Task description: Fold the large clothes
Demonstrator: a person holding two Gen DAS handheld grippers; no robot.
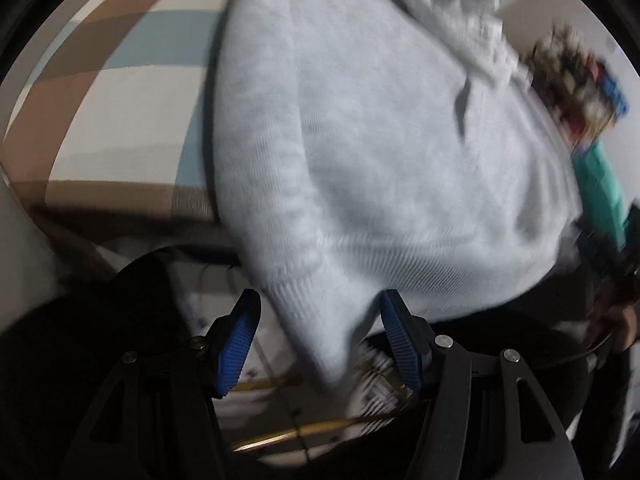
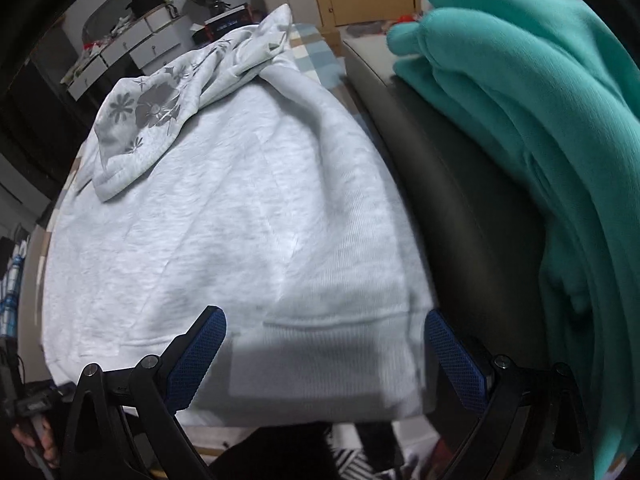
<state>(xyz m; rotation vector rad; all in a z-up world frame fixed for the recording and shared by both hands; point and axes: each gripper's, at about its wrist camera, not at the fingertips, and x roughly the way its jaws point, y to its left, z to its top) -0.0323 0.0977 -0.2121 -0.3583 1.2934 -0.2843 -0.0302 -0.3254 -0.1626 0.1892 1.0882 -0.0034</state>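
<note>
Left gripper (image 1: pixel 320 344): fingers apart, with a ribbed cuff or hem corner of the pale grey hoodie (image 1: pixel 360 152) hanging between the blue pads. The picture is blurred; the cloth looks near the right pad, but no clamping is visible.

Right gripper (image 2: pixel 326 356): fingers wide apart, poised over the hoodie's ribbed hem (image 2: pixel 320 360) at the near edge of the bed (image 2: pixel 320 56). The pads straddle the hem and are not pressed on it.

The hoodie lies spread flat along the bed, hem nearest, and its flower-printed hood (image 2: pixel 148 112) lies turned back over the body towards the far end.

Judgement on the step in hand: both near hem corners should be taken squarely, pads biting both layers of the ribbing, then carried together towards the hood so the fold lands straight.

Edges and room: a dark padded surface (image 2: pixel 460 200) runs along the bed's right edge, and a teal garment (image 2: pixel 540 120) is piled on it, close to the right gripper's outer finger. The checked cover (image 1: pixel 132 80) is bare along the left edge. Cluttered drawers (image 2: pixel 132 40) stand beyond the far end.
</note>
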